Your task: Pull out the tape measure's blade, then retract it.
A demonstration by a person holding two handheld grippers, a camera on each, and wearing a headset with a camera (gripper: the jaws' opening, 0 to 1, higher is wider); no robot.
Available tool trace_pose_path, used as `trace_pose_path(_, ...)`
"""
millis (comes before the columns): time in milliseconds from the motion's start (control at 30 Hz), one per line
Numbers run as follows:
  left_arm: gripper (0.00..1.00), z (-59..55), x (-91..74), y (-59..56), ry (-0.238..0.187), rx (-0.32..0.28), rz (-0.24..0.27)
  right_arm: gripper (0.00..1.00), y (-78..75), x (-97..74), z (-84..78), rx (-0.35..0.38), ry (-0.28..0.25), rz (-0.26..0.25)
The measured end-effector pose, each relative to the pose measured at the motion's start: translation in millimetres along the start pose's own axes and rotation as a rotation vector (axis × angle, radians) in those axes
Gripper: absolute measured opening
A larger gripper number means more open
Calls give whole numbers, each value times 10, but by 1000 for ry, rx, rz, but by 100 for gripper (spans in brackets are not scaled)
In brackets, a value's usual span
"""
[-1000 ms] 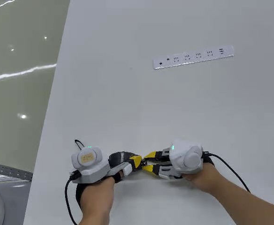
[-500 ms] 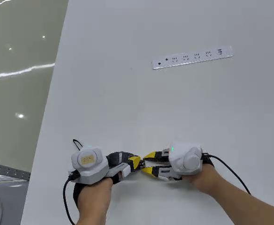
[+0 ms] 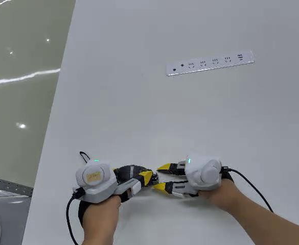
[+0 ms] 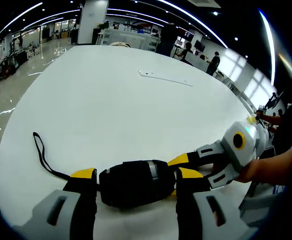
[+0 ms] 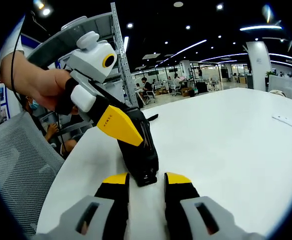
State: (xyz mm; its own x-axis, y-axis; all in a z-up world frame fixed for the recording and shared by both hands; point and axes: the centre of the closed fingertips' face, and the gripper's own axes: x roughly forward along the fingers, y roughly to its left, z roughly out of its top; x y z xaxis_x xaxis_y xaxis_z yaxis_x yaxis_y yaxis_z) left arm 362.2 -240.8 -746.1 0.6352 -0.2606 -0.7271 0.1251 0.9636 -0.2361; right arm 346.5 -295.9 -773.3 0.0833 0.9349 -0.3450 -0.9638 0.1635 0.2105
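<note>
- Head view: my left tongs [image 3: 141,175] are clenched on the black tape measure [image 3: 130,171], low on the white table [image 3: 139,102].
- My right tongs [image 3: 162,177] face them tip to tip, jaws released and spread, with the tape measure's nose just between their yellow tips.
- Left gripper view: the tape measure lies crosswise between my left jaws, both yellow tips pressed against it.
- Its black strap [image 4: 41,152] trails across the table beyond the left-hand jaw.
- Right gripper view: the case's end sits between my right jaws, with a sliver of gap on either side.
- A power strip [image 3: 209,62] lies well ahead of both tongs, further up the table.
</note>
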Motion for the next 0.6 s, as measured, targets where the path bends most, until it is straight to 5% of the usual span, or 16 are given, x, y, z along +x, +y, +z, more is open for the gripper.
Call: trace_pose_path(600,64,-41,-76,26,-21,59,-42,27,-35,-225,-24,33,-30,-50)
